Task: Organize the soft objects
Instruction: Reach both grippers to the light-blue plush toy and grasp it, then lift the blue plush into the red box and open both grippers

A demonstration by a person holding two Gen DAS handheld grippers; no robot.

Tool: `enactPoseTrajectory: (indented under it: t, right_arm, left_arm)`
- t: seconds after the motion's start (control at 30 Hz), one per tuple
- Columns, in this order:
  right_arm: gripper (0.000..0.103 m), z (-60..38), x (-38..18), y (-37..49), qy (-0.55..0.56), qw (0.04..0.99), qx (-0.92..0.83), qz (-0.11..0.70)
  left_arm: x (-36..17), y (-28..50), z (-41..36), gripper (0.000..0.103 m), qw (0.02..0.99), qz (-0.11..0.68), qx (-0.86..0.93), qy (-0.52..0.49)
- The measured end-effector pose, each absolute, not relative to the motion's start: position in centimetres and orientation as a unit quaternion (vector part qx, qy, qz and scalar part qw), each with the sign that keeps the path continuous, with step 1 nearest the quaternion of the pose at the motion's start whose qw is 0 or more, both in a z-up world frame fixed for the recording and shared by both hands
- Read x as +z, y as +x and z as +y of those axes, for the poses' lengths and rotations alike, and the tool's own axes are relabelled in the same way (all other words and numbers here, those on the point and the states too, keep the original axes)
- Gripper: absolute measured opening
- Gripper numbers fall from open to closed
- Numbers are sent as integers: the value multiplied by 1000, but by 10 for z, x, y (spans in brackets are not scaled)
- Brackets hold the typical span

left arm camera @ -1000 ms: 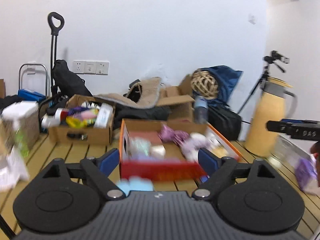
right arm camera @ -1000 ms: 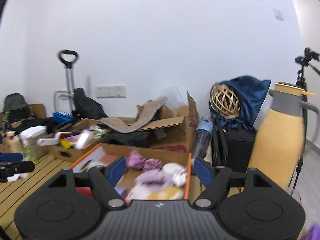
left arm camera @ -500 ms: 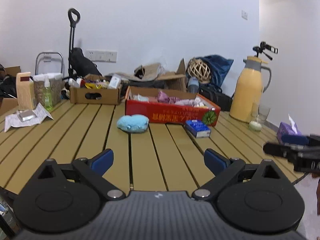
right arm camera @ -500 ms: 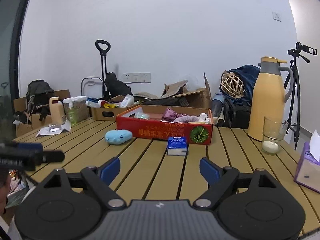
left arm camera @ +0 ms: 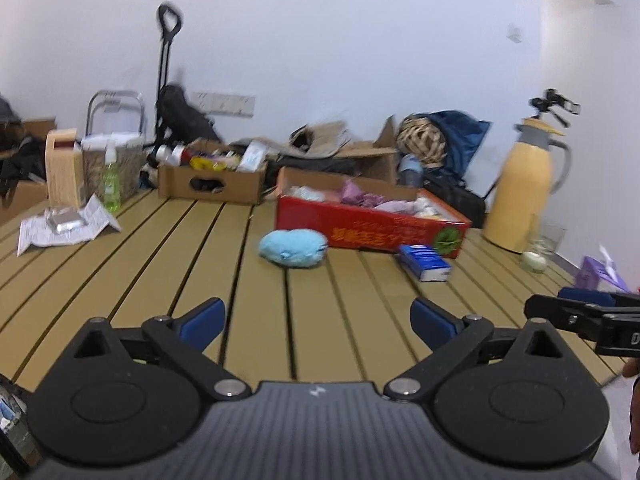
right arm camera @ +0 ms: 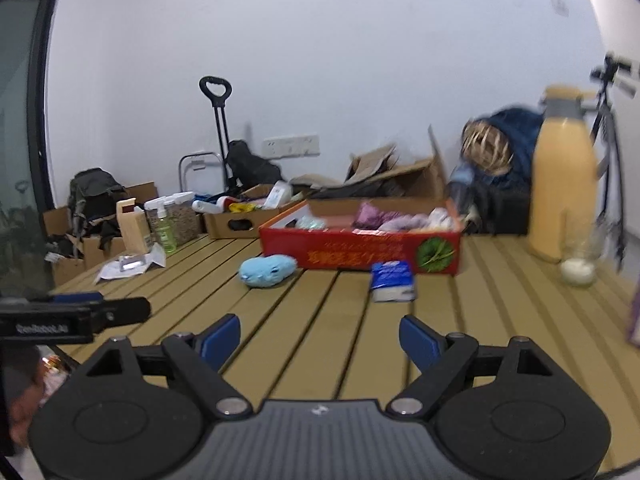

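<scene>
Wooden slats in a yellowish tone make up the table (left arm camera: 120,280), over whose near edge both grippers are held. The left gripper (left arm camera: 318,322) is seen with its jaws spread wide and nothing between them; only bare slats are framed by its blue fingertips (left arm camera: 202,318). The right gripper (right arm camera: 320,334) is likewise held wide apart and empty.

A light blue plush toy (left arm camera: 293,248) is lying on the table, just in front of the near left corner of a red cardboard box (left arm camera: 360,224). Whether the 2 are touching cannot be told. Soft pieces in purple, pink and white are piled inside the box (right arm camera: 400,218). A small blue tissue pack (left arm camera: 426,262) is lying just in front of the box, toward its right end, well apart from both grippers.

A yellow thermos jug (left arm camera: 522,192) is standing upright on the right side of the table, with a glass (right arm camera: 578,258) beside it. A brown cardboard box (left arm camera: 212,184) of assorted bottles is placed behind, to the left of the red one. A purple tissue box (left arm camera: 596,274) is seen at the right edge.
</scene>
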State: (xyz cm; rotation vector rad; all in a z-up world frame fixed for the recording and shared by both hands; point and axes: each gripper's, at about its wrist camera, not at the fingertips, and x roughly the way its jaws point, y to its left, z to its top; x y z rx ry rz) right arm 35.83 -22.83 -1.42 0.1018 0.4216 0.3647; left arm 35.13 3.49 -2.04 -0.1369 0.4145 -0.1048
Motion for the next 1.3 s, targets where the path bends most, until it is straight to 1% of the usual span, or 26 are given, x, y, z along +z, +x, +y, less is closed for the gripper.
enactPoseTrajectory:
  t: [0.1,0.27,0.3,0.37,0.43,0.5,0.53,0.6,0.63,0.67,0.7,0.73,0.77,0.83,0.9,0.97,1.03,1.2,1.3]
  right_arm:
    - [86,-218,-16,403,83,948,202,230]
    - [84,-181,-23,489,85,938,221,252]
    - [84,-174,-26,505,85,936,222,261]
    - [76,-156,-33,541,80,931,225,276]
    - [73,-140,-41,571,87,924,231,292]
    - [69,-126,-50,593,98,914,248,305]
    - [66,-119,-54,602,102,910,255,312]
    - [62,-108,-63,616,107,904,260,323]
    - [58,-104,-68,620,109,902,257,328]
    - [55,-103,-72,624,114,901,253,334]
    - [53,-104,-76,626,128,897,257,336]
    - [45,-108,-79,629,155,889,267,339]
    - [43,-112,-81,630,172,883,272,342]
    - [41,-114,-82,631,174,882,276,339]
    - [37,-116,-82,630,183,879,275,344]
    - [31,-121,-71,618,169,888,270,331]
    - [29,-129,-56,599,150,898,274,309]
    - [28,-167,-32,532,155,902,279,290]
    - [27,-194,-22,492,161,909,268,278]
  left_arm:
    - [-19,389,51,101,974,208,-40,-75]
    - [-23,470,75,99,966,228,-43,-112]
    - [-27,488,80,95,962,238,-47,-126]
    - [-33,518,89,89,955,249,-54,-149]
    - [-38,548,96,86,952,251,-70,-159]
    - [-45,579,101,71,944,274,-81,-163]
    - [-49,590,104,68,938,288,-90,-169]
    - [-59,611,109,56,920,320,-118,-194]
    - [-66,618,111,49,908,335,-134,-212]
    - [-71,622,114,45,899,346,-140,-228]
    - [-74,623,115,44,898,346,-139,-232]
    - [-76,623,117,43,896,346,-140,-238]
    - [-78,623,119,42,893,348,-143,-248]
    - [-78,622,120,39,892,346,-147,-251]
    - [-77,619,118,37,892,345,-145,-253]
    - [-73,611,119,36,880,353,-154,-278]
    - [-64,591,114,35,876,345,-168,-292]
    - [-40,524,79,34,888,319,-182,-277]
    - [-33,491,56,34,880,320,-207,-283]
